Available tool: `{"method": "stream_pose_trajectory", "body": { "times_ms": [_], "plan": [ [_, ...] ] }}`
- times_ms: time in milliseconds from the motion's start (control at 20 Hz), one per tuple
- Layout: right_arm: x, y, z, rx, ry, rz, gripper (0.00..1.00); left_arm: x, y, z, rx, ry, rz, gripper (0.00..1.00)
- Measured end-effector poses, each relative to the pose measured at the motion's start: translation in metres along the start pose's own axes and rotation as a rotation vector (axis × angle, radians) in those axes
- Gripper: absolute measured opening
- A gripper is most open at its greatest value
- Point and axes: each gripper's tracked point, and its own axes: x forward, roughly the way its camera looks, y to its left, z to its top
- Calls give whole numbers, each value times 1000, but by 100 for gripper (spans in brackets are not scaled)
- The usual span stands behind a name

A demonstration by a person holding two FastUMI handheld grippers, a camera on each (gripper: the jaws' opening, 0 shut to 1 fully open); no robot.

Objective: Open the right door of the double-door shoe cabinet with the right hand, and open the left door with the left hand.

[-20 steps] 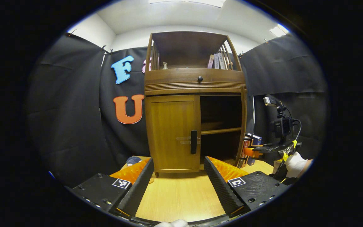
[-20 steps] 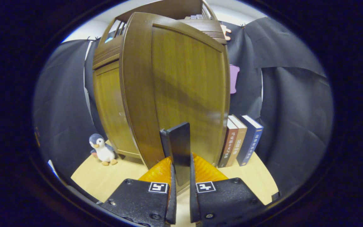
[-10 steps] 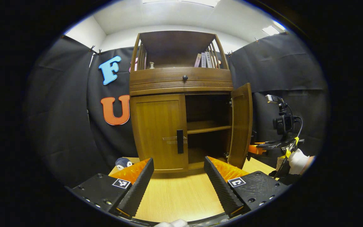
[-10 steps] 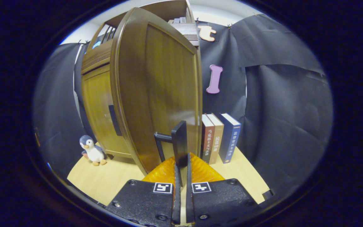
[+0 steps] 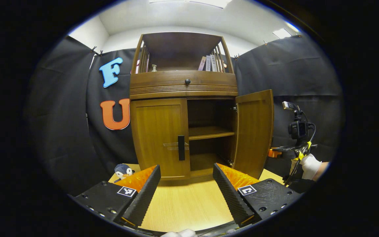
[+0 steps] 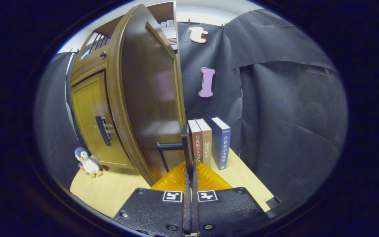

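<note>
With the right gripper [image 6: 189, 164] pinching the handle [image 6: 185, 144] of the swung-out right door [image 5: 253, 131], the spread left gripper [image 5: 186, 184] must next reach the closed left door's [image 5: 158, 136] handle [image 5: 181, 147].

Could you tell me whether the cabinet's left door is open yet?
Shut: the left door sits flush; the right door is swung open.

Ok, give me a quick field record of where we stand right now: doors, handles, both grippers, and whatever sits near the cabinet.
right door: swung wide open, shelf inside exposed
right door handle: clamped between the right gripper's fingers
right gripper: shut on the handle
left door: closed
left door handle: untouched
left gripper: open, held back over the table, facing the shoe cabinet
toy penguin: on the table at the cabinet's left corner
books: three upright, beyond the open door
</note>
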Motion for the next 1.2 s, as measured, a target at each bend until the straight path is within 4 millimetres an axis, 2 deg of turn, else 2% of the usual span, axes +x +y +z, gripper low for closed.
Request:
{"method": "stream_pose_trajectory", "body": {
  "times_ms": [500,950,1200],
  "plan": [
    [5,-26,5,-2,-8,97,4,0,-9,-5,7,21,25,96],
    [12,-57,12,-39,29,228,4,15,-47,1,-41,33,70,96],
    [15,-59,13,-36,48,305,4,16,-62,12,-52,28,110,96]
  ]
}}
